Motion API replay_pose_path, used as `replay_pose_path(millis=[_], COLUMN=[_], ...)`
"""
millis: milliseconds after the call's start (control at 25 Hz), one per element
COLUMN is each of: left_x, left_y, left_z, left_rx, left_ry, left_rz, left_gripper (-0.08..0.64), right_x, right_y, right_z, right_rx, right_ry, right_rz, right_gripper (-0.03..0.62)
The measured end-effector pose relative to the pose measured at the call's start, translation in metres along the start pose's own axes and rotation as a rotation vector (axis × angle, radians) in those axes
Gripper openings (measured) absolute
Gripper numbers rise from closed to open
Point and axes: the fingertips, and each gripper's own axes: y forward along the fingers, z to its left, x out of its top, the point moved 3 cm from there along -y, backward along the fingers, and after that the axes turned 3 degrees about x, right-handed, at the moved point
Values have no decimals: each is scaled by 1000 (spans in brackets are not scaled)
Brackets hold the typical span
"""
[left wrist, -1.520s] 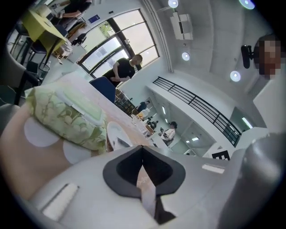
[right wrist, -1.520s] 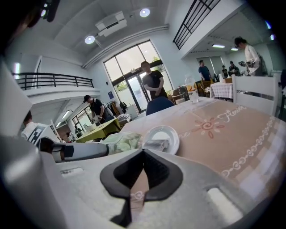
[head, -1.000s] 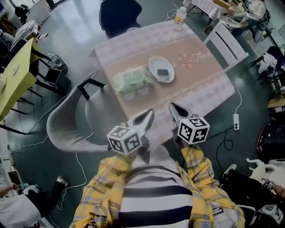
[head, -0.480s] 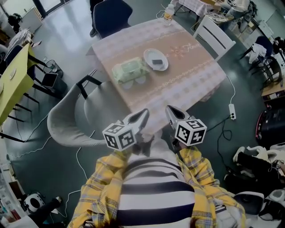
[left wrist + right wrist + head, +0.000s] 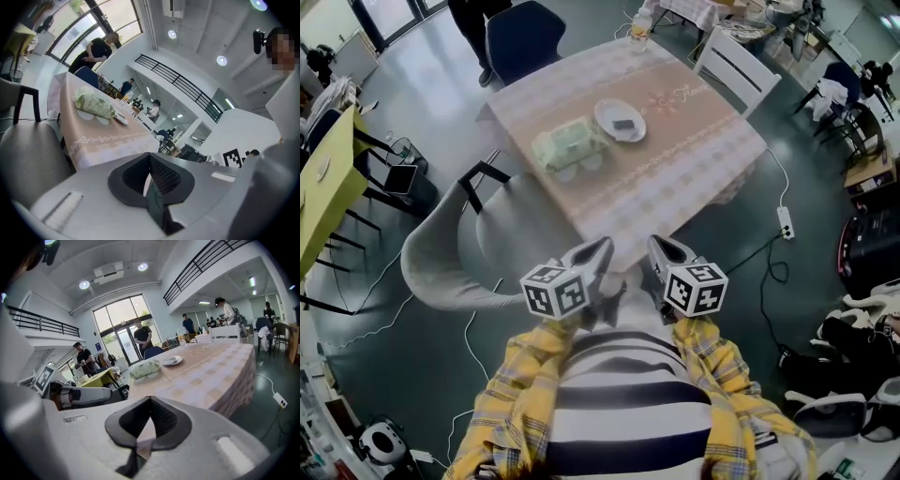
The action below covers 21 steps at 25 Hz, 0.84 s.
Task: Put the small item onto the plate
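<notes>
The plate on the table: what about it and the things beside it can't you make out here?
- Dark item on the plate: too small in the head view to identify; both gripper views see the plate edge-on from afar.
- Green packet: its print is too small in every view.
- Pale round things beneath the packet: half hidden by it, head view.

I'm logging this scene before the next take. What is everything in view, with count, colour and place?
table: one, pink cloth, centre
plate: one, white, on table
small item: one, dark, on plate
pack: one, pale green, left of plate
bottle: one, clear, table's far corner
chair: three, grey, blue, white, round the table
power strip: one, white, floor at right
left gripper: one, grey, fingers shut, empty
right gripper: one, grey, fingers shut, empty
</notes>
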Motion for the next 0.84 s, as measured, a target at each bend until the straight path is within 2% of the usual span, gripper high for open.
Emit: replay_pose_path(millis=[280,840], left_x=[-6,-1], left_y=[0,-13], left_z=[-7,6], left_rx=[-9,49], left_ry=[32,25], left_rz=[18,-39], left_gripper=[-3,-3], right_x=[-6,-3], right_y=[-5,3], right_z=[1,4], right_rx=[-8,-4], right_ry=[23,6], right_rz=[-10,-6], right_gripper=[-3,-3])
